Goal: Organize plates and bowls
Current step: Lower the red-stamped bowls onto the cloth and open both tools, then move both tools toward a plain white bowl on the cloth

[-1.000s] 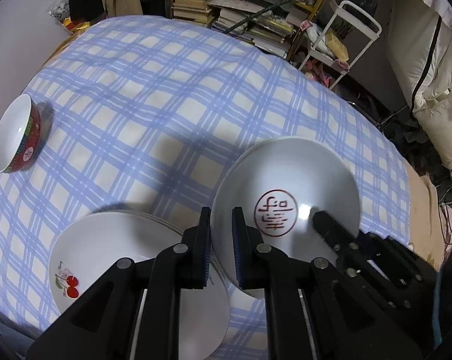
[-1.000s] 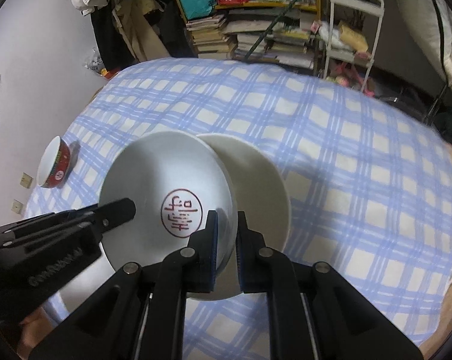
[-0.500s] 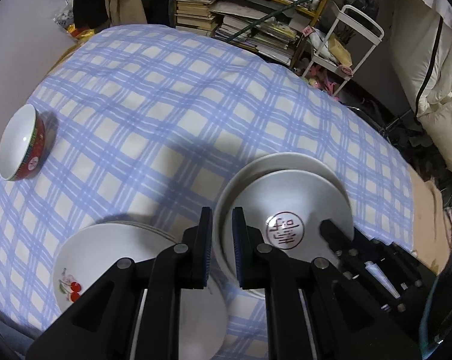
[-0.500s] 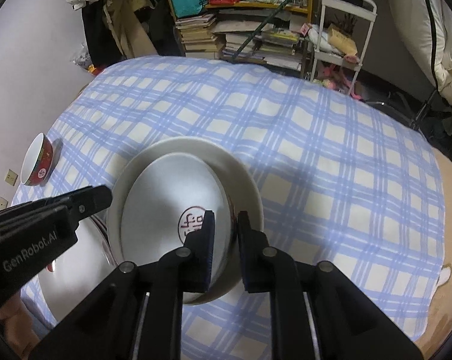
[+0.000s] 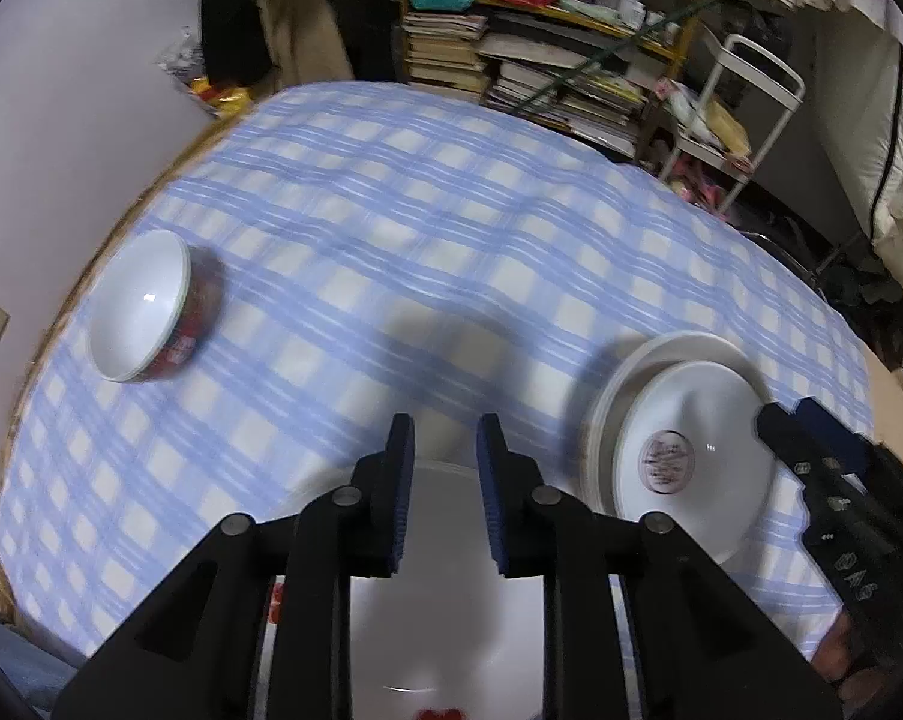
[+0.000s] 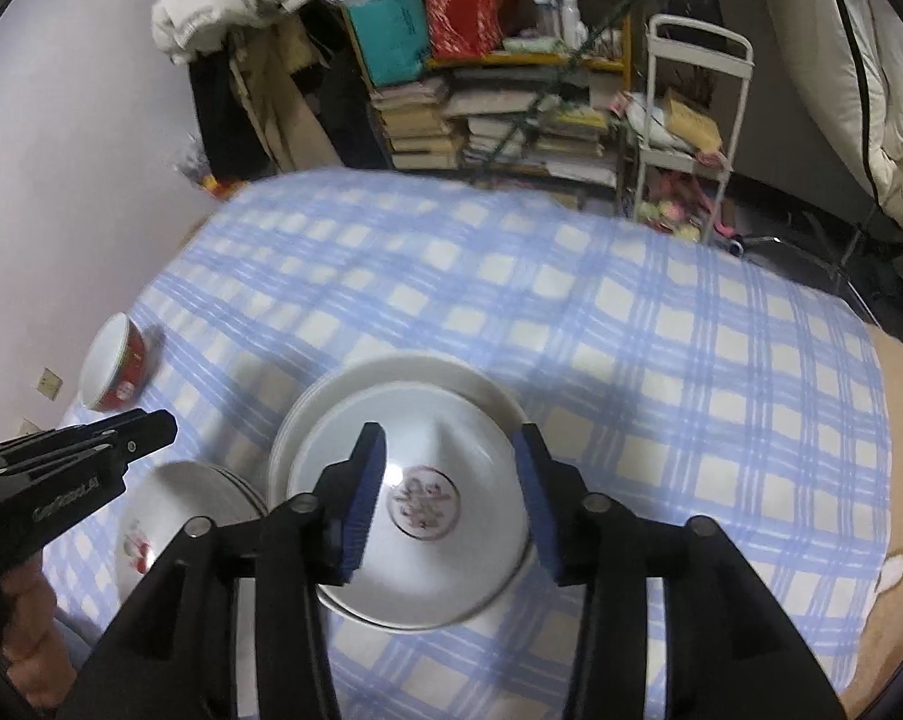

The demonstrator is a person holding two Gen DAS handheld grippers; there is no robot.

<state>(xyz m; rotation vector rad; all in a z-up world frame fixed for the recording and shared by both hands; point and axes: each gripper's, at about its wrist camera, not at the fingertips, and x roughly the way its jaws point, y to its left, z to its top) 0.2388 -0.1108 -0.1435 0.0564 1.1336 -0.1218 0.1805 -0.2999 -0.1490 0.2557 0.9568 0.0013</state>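
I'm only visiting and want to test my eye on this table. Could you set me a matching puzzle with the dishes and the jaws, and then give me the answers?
Things:
1. red bowl
2. plate with the red seal
3. plate with the cherry picture
4. right gripper

Descriptions:
A. resting on top of a wider white plate
B. jaws opening, apart from the plate below them
C. alone near the far left edge of the checked cloth
D. at the near left, beside the stacked pair

Pairs: 1-C, 2-A, 3-D, 4-B
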